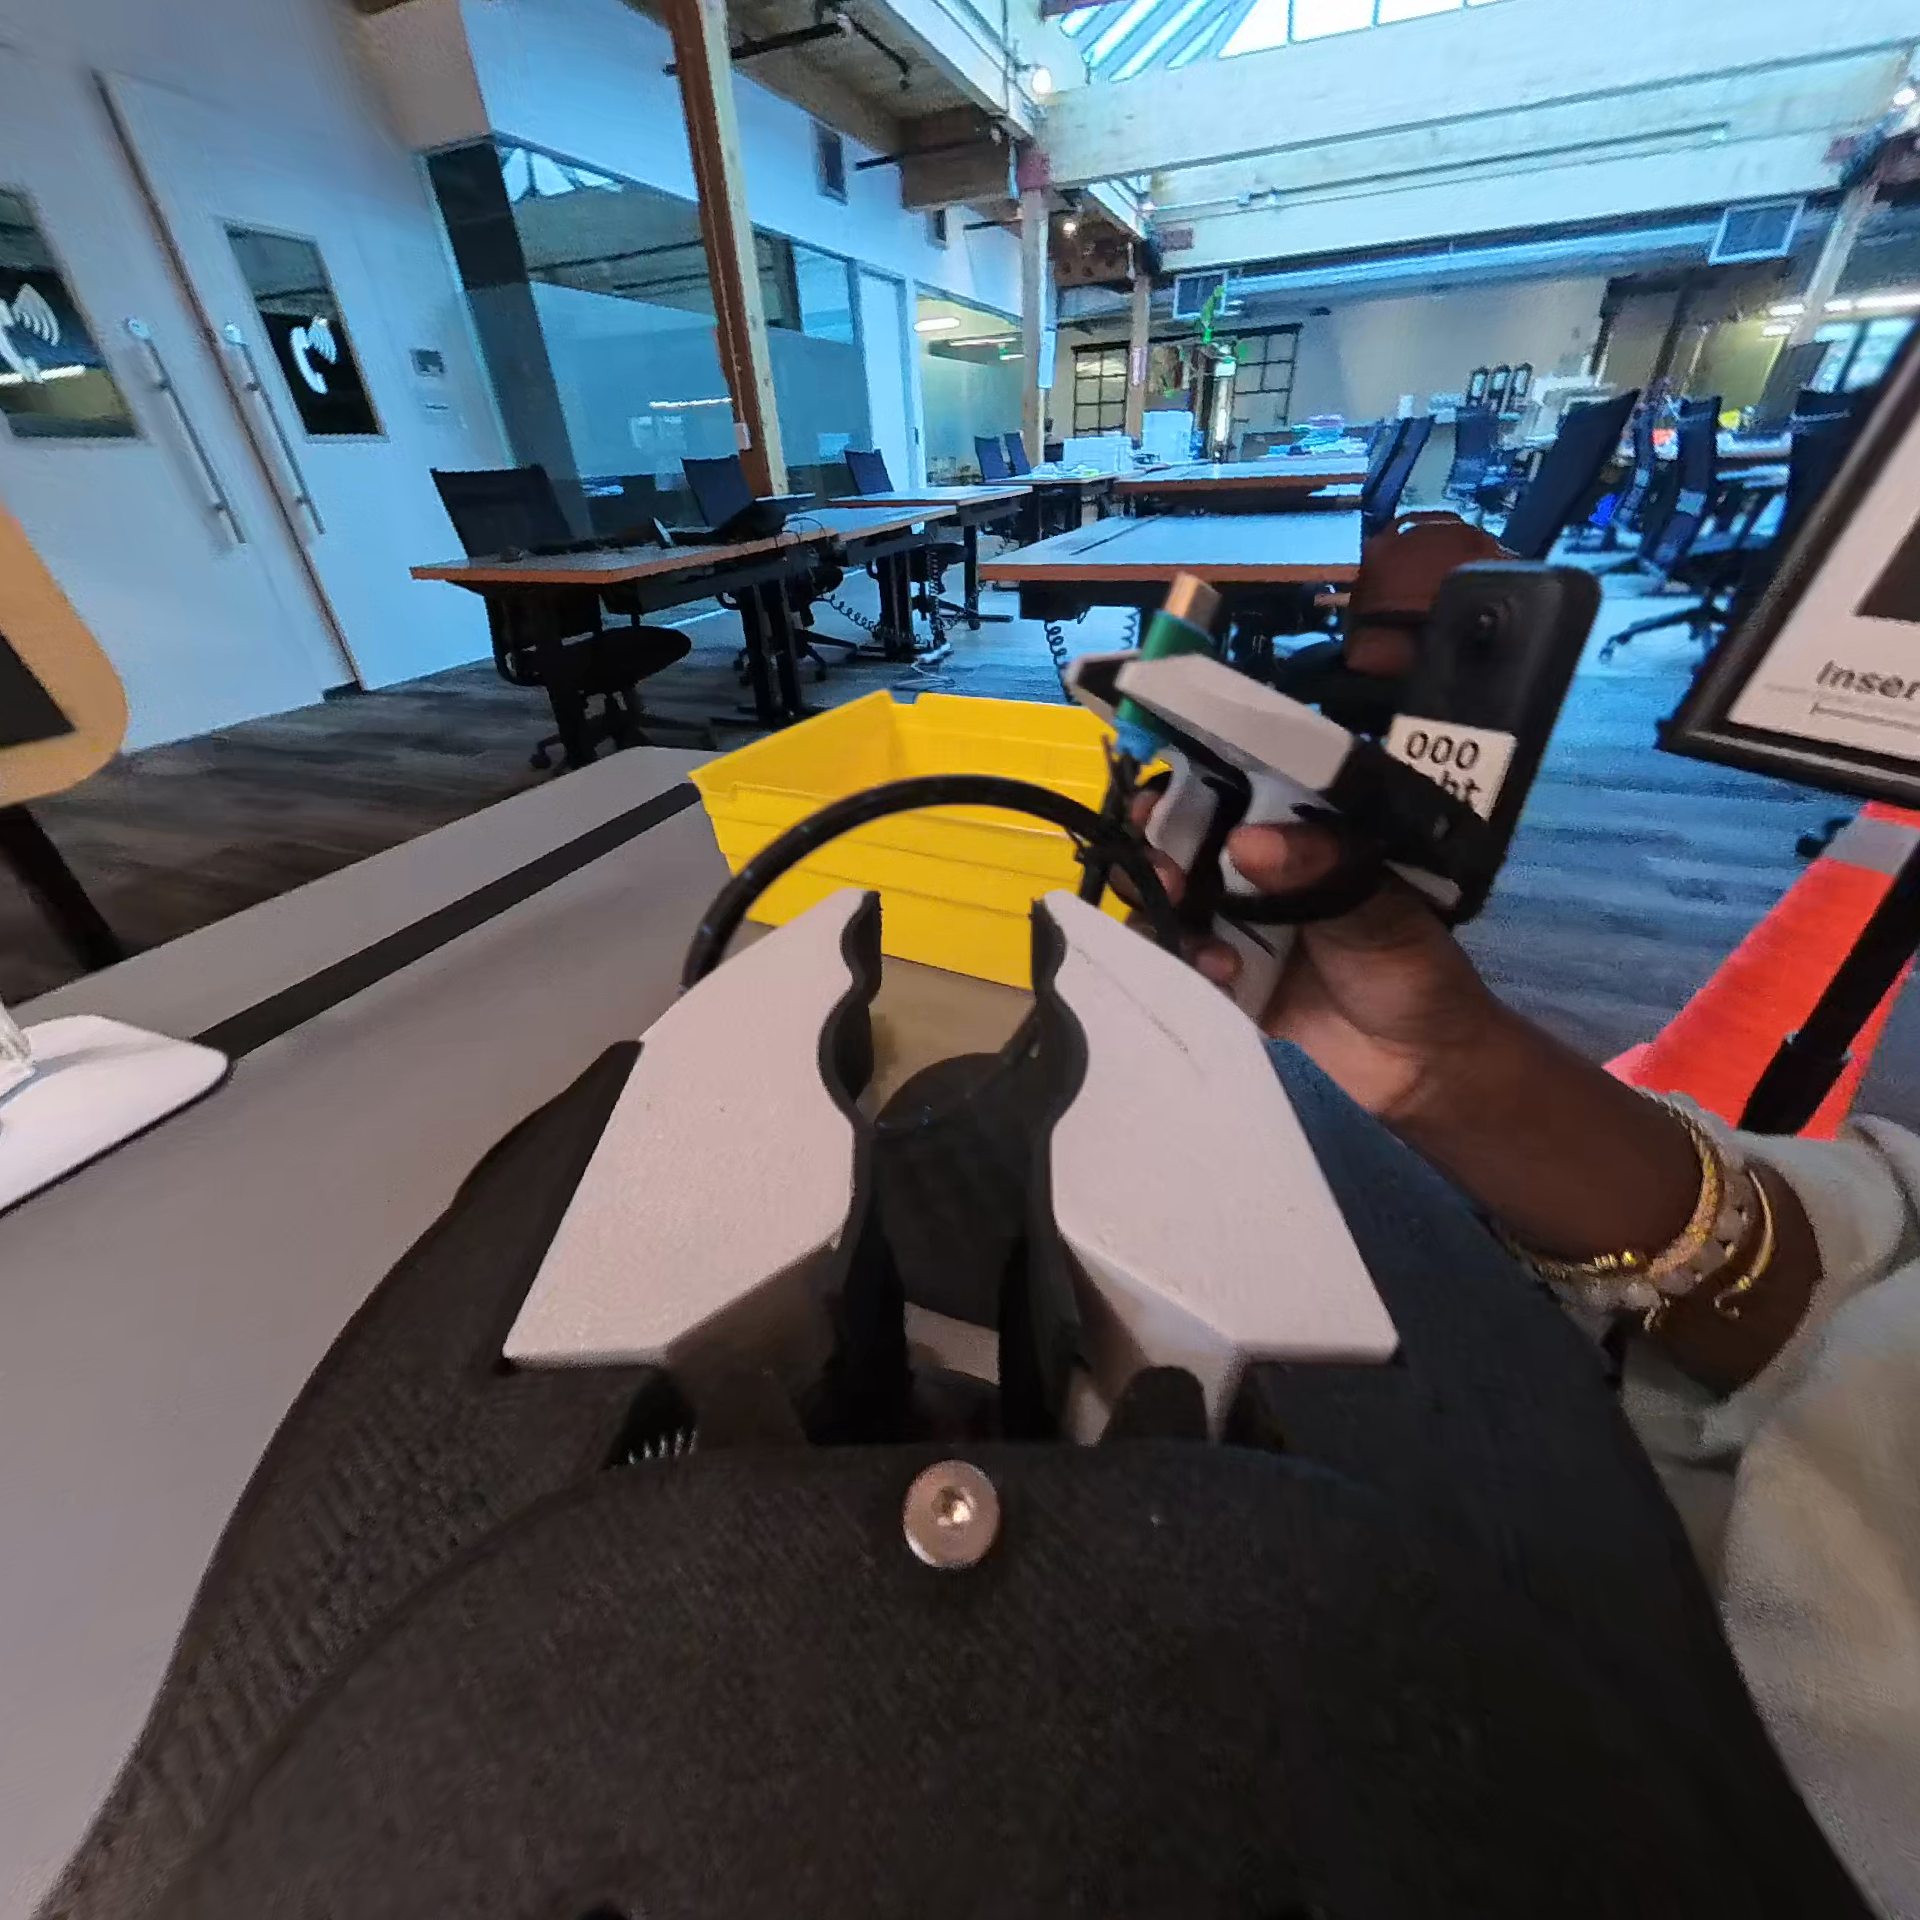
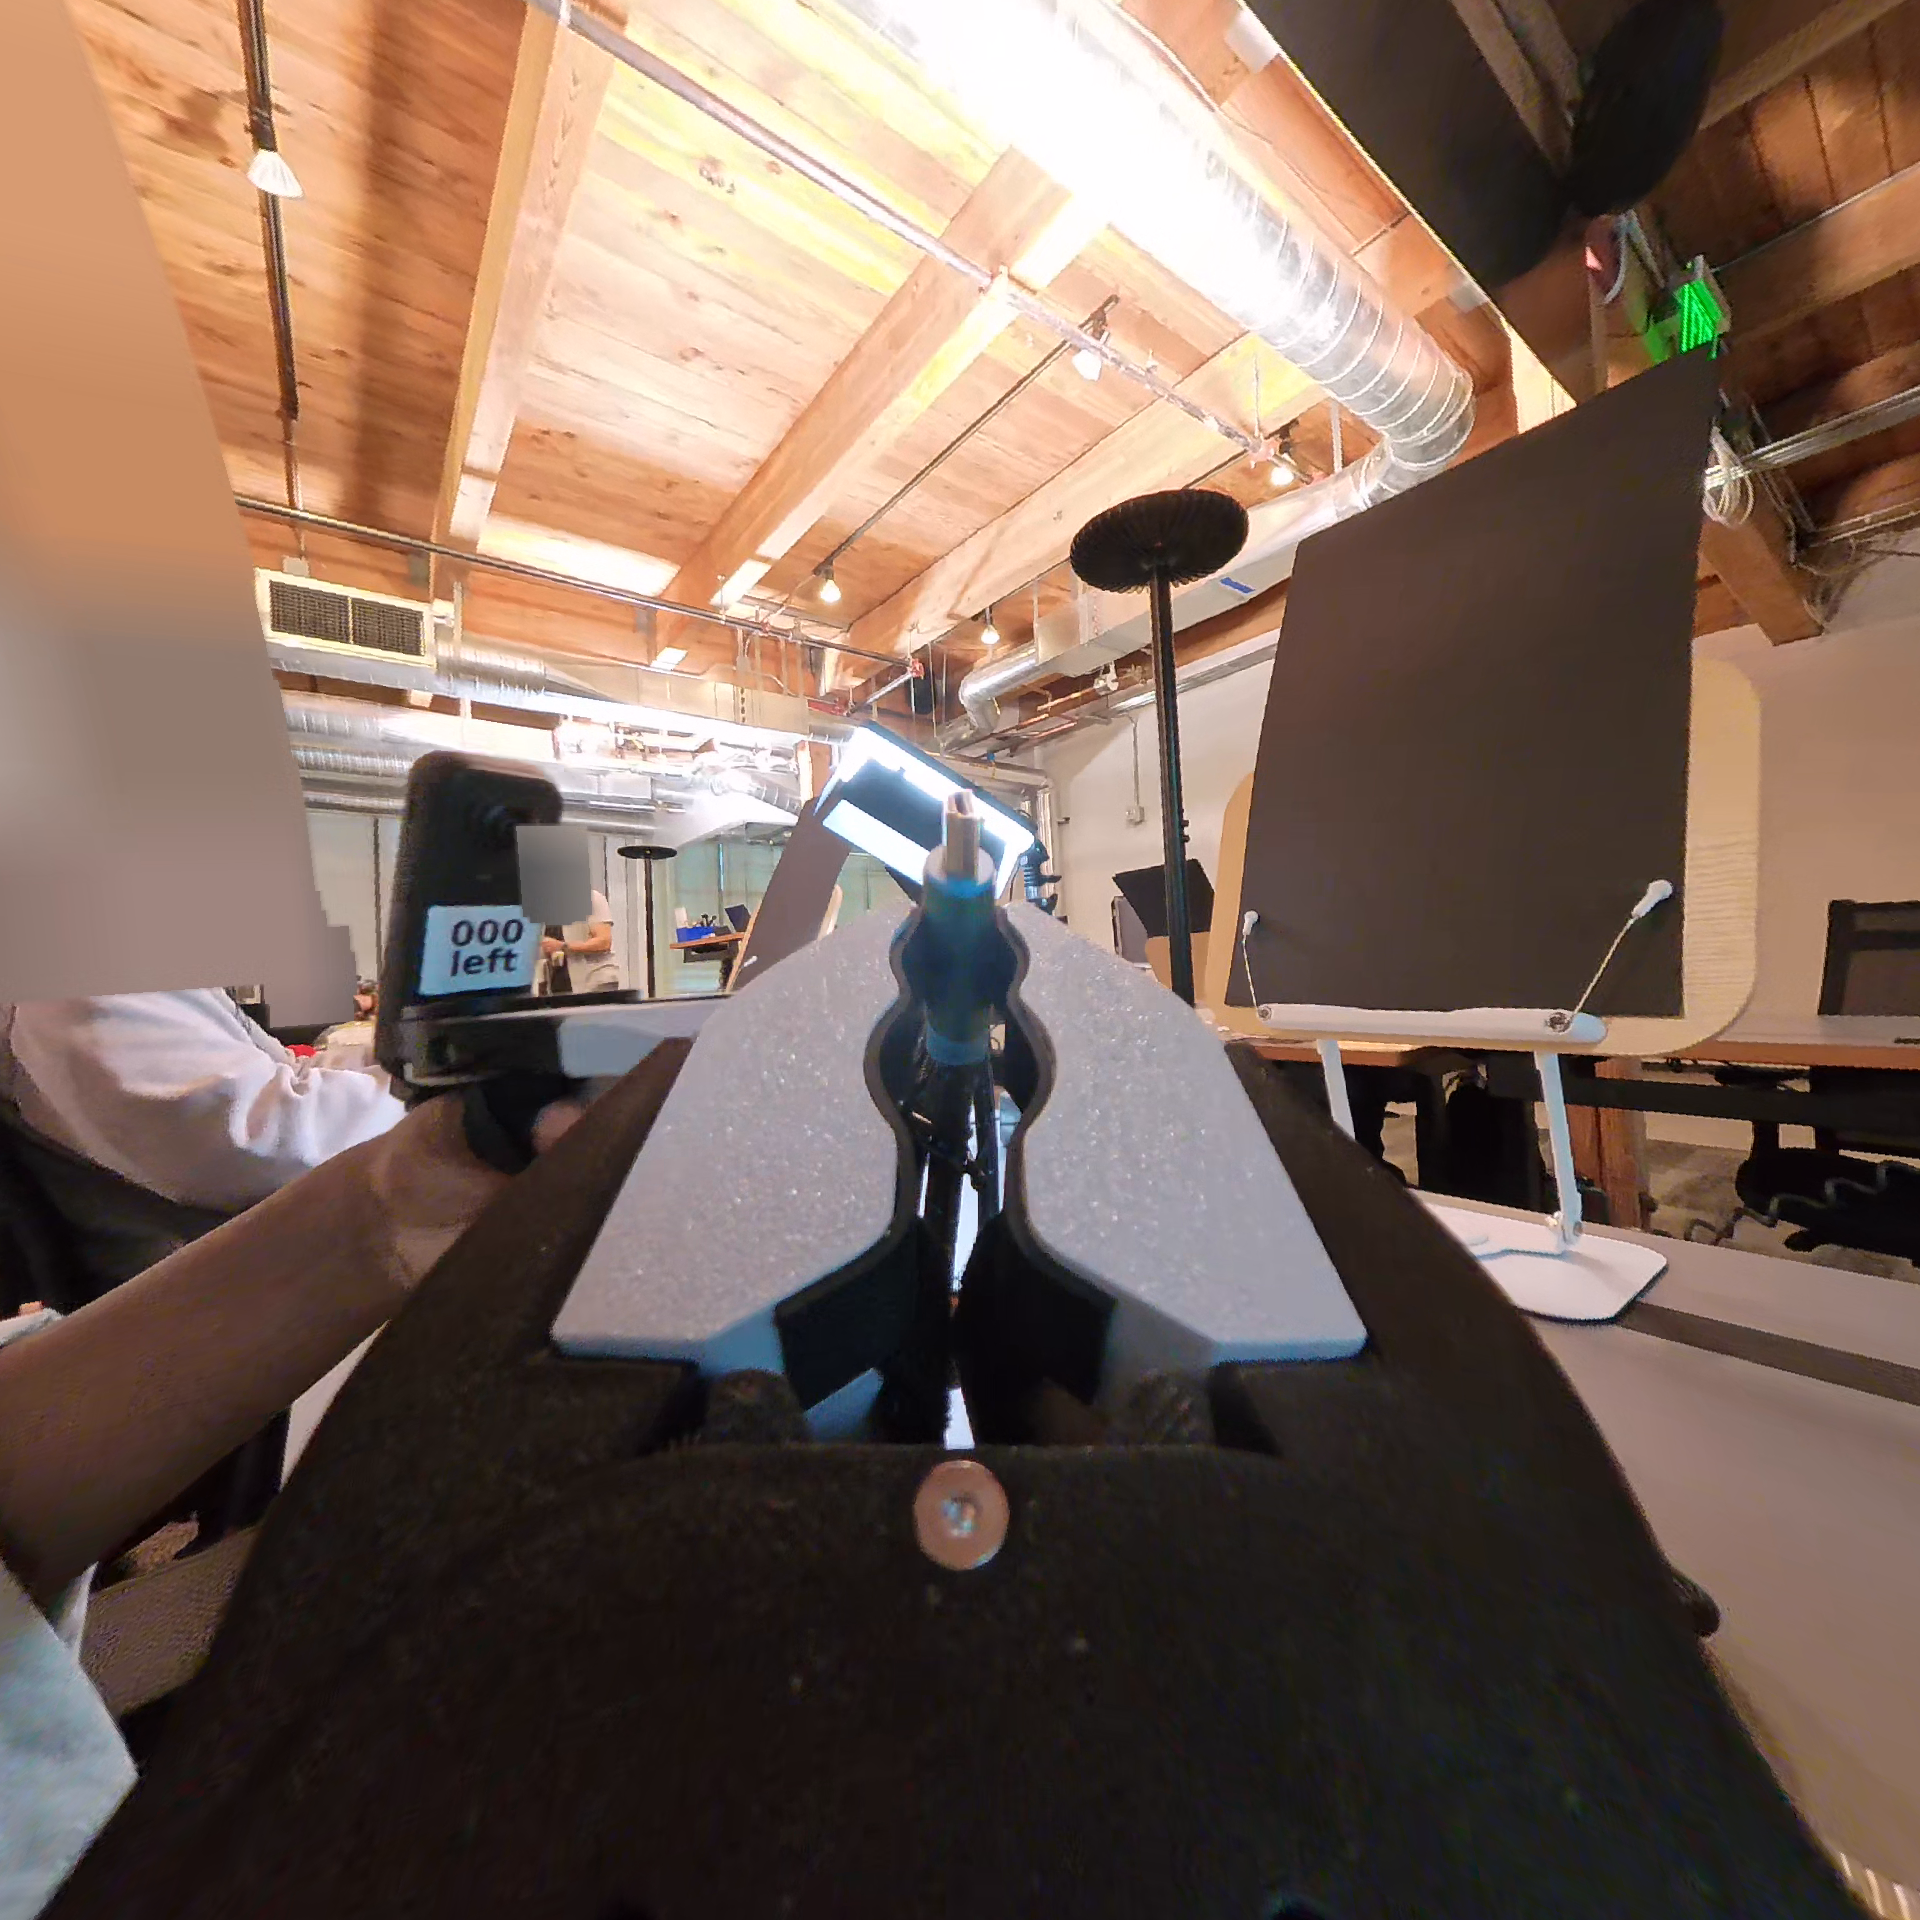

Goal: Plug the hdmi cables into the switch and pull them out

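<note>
Right tool (image 2: 957,971): clenched on the HDMI plug (image 2: 958,904), gripping its green-and-blue body; metal tip sticks out past my fingertips, pointing up toward the wooden ceiling.
Right tool, seen from the left camera (image 1: 1132,675): raised above the desk (image 1: 312,1039), tilted up, held in my right hand (image 1: 1340,966); plug (image 1: 1169,634) pokes out of the jaws at an upward angle.
Cable (image 1: 883,810): black, arcs from the plug's back end down and left, then curves in behind my left tool's fingers.
Left tool (image 1: 956,935): released, jaws apart, nothing between the fingertips; a dark rounded shape sits low between the fingers, can't tell what it is.
Left tool, seen from the right camera (image 2: 468,914): only its black camera mount and white label show, off to the left.
Yellow bin (image 1: 914,831): on the desk just past my left tool's tips, open top, contents not visible.
Switch: can't make it out in either view.
Black board (image 2: 1475,727): propped on a white stand (image 2: 1538,1236) on the desk, right side.
</note>
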Available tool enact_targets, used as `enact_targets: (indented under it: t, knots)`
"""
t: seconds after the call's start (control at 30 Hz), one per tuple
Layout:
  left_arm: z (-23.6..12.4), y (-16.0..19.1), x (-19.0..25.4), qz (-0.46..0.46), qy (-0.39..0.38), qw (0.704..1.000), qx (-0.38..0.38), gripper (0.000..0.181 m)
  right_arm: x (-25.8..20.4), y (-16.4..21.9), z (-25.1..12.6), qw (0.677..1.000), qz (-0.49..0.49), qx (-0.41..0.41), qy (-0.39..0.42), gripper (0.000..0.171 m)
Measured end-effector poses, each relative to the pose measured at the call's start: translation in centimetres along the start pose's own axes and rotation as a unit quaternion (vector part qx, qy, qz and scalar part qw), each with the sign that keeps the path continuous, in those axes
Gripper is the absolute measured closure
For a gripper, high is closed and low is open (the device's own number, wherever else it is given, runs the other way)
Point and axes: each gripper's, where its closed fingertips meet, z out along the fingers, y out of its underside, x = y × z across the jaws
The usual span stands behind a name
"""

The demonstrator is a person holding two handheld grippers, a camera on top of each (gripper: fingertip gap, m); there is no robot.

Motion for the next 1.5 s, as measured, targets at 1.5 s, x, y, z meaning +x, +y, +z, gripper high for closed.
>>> enact_targets:
  t: [1.5]
  knots:
    - [-13.4, -4.3, 1.4, 0.154, -0.008, 0.930, 0.333, 0.169, -8.8, 3.0, 1.2, 0.965, -0.081, -0.063, -0.243, 0.126]
